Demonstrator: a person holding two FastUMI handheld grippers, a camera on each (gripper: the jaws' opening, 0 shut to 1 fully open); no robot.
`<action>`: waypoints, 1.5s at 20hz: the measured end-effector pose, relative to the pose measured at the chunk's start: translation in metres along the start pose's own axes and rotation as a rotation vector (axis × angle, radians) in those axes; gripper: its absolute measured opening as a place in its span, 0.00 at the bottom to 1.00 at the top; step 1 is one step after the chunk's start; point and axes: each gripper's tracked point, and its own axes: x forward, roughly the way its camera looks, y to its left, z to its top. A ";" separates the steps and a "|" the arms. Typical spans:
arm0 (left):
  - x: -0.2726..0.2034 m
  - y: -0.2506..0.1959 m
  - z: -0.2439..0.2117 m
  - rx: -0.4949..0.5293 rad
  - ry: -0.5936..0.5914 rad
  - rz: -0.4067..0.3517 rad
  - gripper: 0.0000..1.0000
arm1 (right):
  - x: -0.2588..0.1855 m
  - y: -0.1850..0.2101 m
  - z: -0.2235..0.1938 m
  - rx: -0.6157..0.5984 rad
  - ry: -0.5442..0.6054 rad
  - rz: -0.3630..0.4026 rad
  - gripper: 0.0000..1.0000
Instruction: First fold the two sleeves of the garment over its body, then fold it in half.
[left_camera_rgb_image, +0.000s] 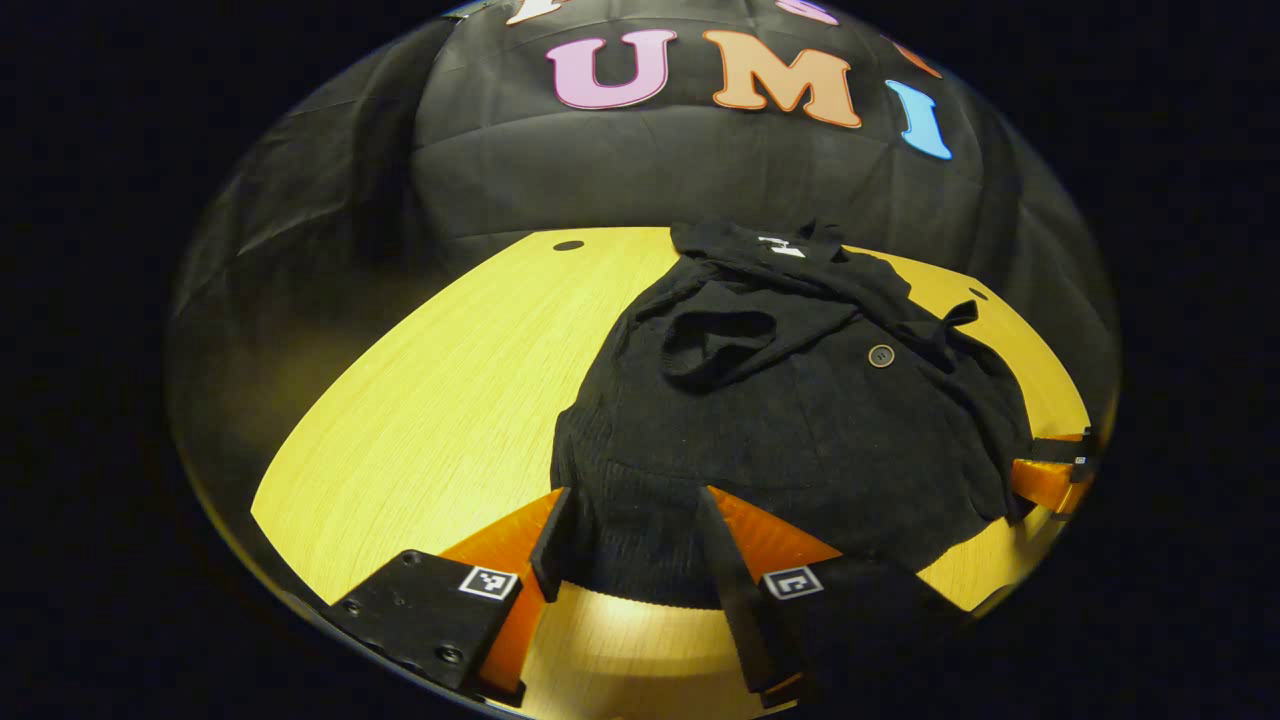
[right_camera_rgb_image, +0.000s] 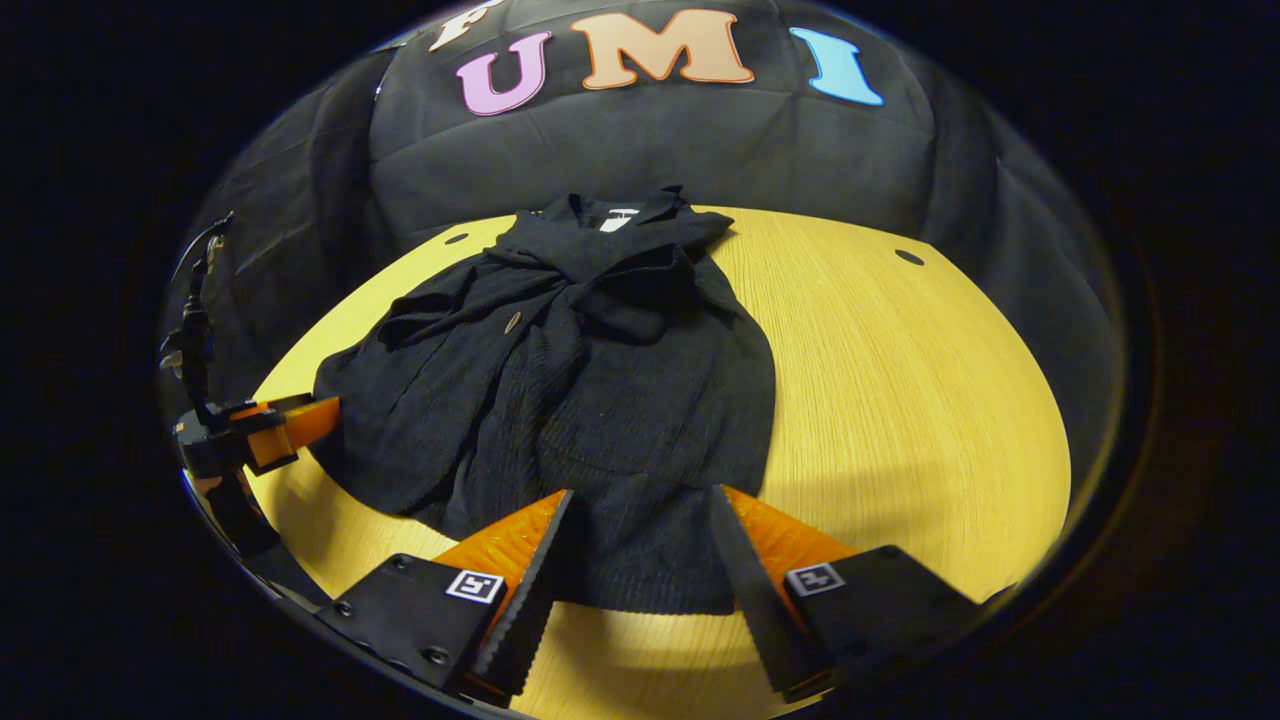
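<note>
Left gripper view looks along the left gripper (left_camera_rgb_image: 630, 545), whose fingers are spread wide with the hem of the black garment (left_camera_rgb_image: 790, 420) lying between them on the wooden table (left_camera_rgb_image: 430, 400); nothing is pinched yet. The garment lies flat near the table's middle, collar toward the booth wall, both sleeves (left_camera_rgb_image: 720, 340) already drawn across its chest, so the sleeve step looks done and the halving remains; right gripper view shows the right gripper (right_camera_rgb_image: 635, 550) likewise spread over the same hem, just beside the cloth's near edge. Both grippers sit at the bottom corners, probably so the hem can be seized at two points and carried toward the collar evenly; a lone grip would likely skew the fold.
</note>
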 end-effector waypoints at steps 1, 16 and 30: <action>0.002 -0.003 0.000 0.006 0.001 -0.010 0.65 | -0.003 0.003 0.000 -0.002 -0.010 0.006 0.65; -0.012 -0.002 0.013 -0.068 0.036 -0.103 0.00 | -0.031 0.021 0.015 0.027 -0.011 0.017 0.08; -0.086 -0.002 0.142 -0.114 -0.162 -0.267 0.00 | -0.103 0.026 0.180 -0.084 -0.192 -0.017 0.08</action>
